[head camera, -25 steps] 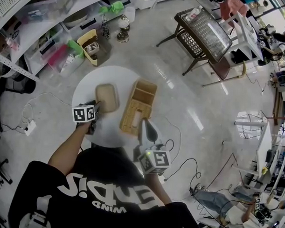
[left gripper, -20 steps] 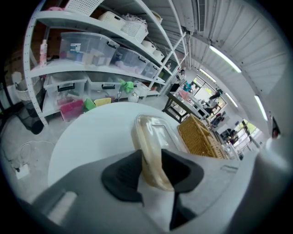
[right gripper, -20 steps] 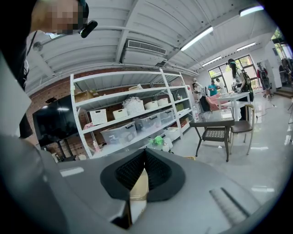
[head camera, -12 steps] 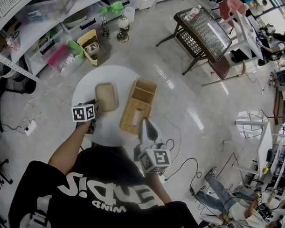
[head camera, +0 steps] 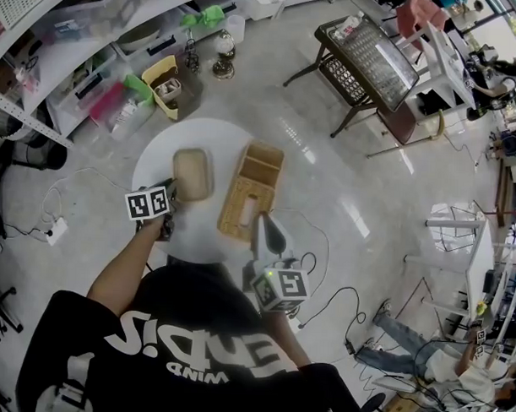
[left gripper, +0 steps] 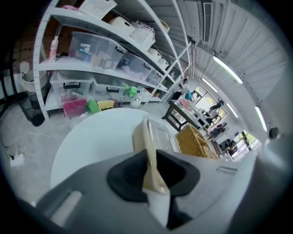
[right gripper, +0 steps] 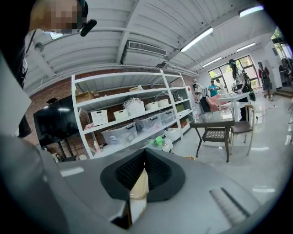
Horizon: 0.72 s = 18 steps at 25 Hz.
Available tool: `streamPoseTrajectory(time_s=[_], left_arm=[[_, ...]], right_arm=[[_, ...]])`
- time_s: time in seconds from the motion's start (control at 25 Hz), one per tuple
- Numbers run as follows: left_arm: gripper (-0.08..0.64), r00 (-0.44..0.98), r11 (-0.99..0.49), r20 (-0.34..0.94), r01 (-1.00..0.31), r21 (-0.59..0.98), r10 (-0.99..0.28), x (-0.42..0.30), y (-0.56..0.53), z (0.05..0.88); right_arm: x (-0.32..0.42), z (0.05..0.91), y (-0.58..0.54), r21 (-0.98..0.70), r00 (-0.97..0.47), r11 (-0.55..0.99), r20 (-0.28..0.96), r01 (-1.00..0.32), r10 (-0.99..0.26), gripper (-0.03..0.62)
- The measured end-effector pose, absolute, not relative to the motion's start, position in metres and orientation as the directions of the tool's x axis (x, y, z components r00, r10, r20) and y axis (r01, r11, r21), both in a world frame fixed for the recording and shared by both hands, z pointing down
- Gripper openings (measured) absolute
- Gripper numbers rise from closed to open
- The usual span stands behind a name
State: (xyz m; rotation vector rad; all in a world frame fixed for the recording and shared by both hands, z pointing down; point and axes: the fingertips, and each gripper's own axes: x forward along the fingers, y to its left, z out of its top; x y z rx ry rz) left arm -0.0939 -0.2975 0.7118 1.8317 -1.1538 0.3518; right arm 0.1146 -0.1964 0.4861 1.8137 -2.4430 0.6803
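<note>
A shallow beige tray (head camera: 193,173) lies on the round white table (head camera: 155,159), left of a long wicker basket (head camera: 250,190). My left gripper (head camera: 171,193) is at the tray's near left corner. In the left gripper view the jaws (left gripper: 151,170) are shut on the tray's rim (left gripper: 153,141), which stands tilted on edge, with the basket (left gripper: 198,141) to its right. My right gripper (head camera: 260,220) hovers at the basket's near end. In the right gripper view it (right gripper: 139,183) is shut on a thin beige piece (right gripper: 137,194) and points up at the room.
White shelving (head camera: 69,42) with clear storage bins stands behind the table, with a yellow bin (head camera: 163,84) and coloured items on the floor. A dark side table (head camera: 369,54) and chair stand at the right. Cables (head camera: 324,245) trail over the floor near the table.
My left gripper has shifted slightly left and raised the tray's rim, so the tray stands more on edge. The right gripper has barely moved.
</note>
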Motion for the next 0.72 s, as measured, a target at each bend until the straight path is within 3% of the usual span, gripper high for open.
streamPoseTrajectory(time_s=[0.36,0.72], left_arm=[[0.037,0.581,-0.078,0.559,-0.731,0.677,-0.592,-0.093,-0.292,0.703],[0.038,0.558,-0.059,0.496,-0.701,0.710,-0.665,-0.108,-0.285,0.693]], right_arm=[[0.114,0.484,-0.190,-0.327,-0.328,0.236,0.265,-0.915,-0.907,0.000],[0.108,0.485,-0.186,-0.329,-0.337,0.242,0.274,-0.913,-0.901,0.000]])
